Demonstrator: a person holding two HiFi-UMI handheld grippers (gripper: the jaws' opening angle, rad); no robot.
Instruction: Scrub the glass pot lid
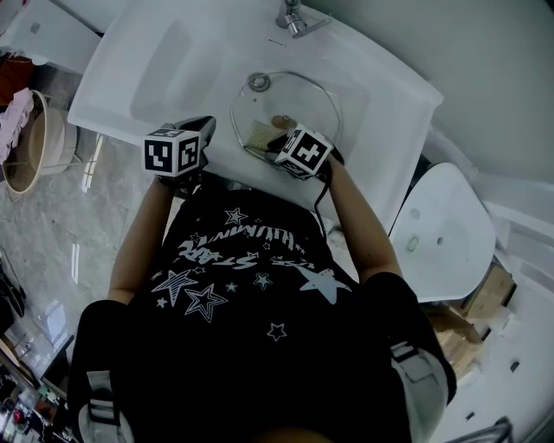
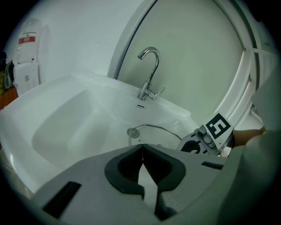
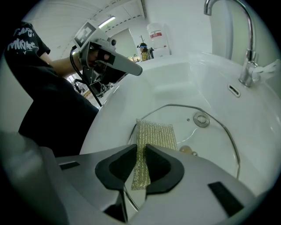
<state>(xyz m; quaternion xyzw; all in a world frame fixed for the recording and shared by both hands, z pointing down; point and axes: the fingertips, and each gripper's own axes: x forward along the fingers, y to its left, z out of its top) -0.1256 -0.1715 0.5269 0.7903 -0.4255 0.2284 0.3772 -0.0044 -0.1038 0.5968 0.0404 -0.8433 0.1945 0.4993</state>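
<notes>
Pinching the gold mesh scrubber [image 3: 156, 133] in my right tongs [image 3: 141, 147], I hold it on the glass pot lid [image 1: 299, 102], which lies flat in the white sink [image 1: 169, 65]; my left tongs [image 2: 142, 147] are clenched on nothing, nearby.

My head camera looks down from high over the sink [image 1: 164, 69]. Both gripper views sit close behind their jaws. All see the tap [image 1: 294, 17] and glass lid [image 1: 303, 104].
</notes>
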